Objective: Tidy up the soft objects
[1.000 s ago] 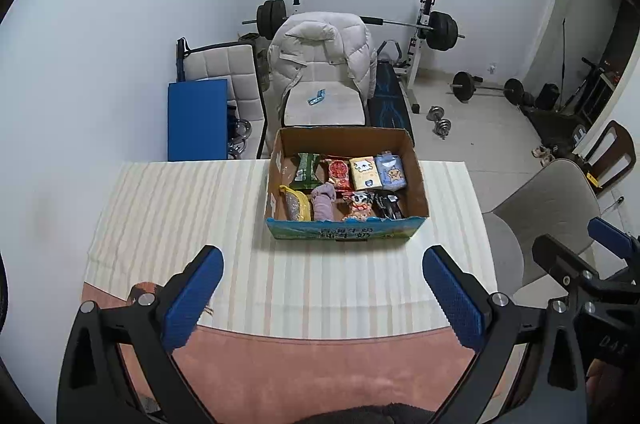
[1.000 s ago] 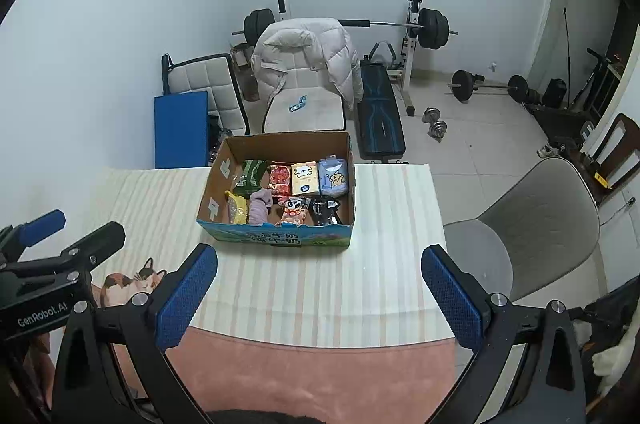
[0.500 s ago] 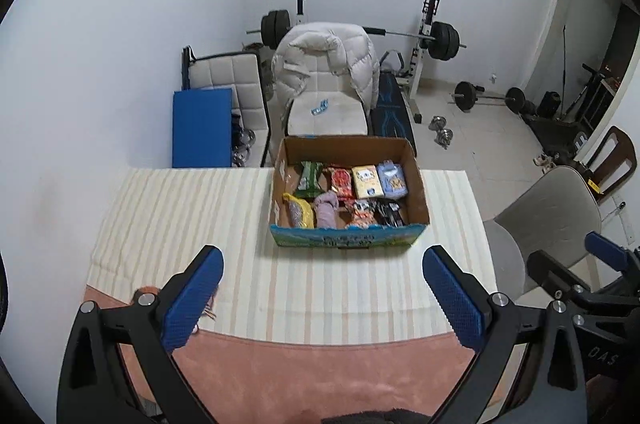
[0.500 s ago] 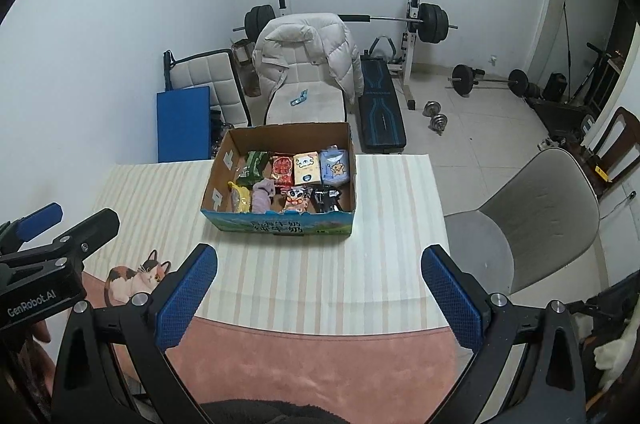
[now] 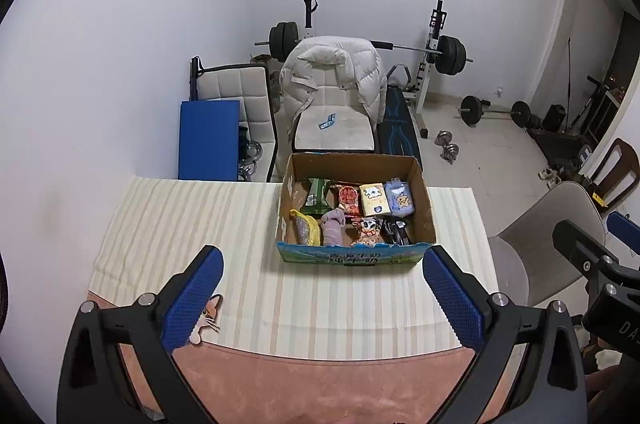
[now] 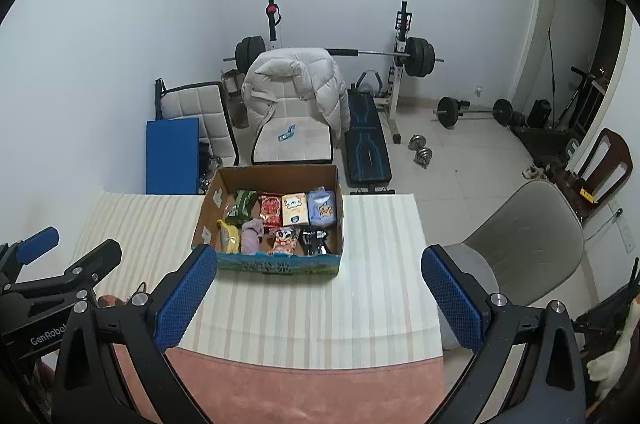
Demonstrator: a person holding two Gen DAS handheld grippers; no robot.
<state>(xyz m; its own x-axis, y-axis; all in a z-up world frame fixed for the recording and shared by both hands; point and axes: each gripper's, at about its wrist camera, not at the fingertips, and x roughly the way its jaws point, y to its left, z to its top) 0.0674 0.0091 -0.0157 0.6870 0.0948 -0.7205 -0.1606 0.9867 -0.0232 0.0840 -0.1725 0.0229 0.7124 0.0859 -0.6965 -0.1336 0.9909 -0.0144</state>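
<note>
**Box of soft stuff, centre of frame, untouched**

While both sets of jaws are spread wide with nothing gripped, the left gripper [image 5: 322,298] and right gripper [image 6: 318,298] are held low in frame above the striped tablecloth [image 5: 180,224]; the cardboard box [image 5: 354,256] is seen mid-frame, packed with snack packets [image 5: 374,199] and a purple cloth [image 5: 333,226]; a puffy jacket [image 5: 332,71] is draped on the chair behind.
</note>
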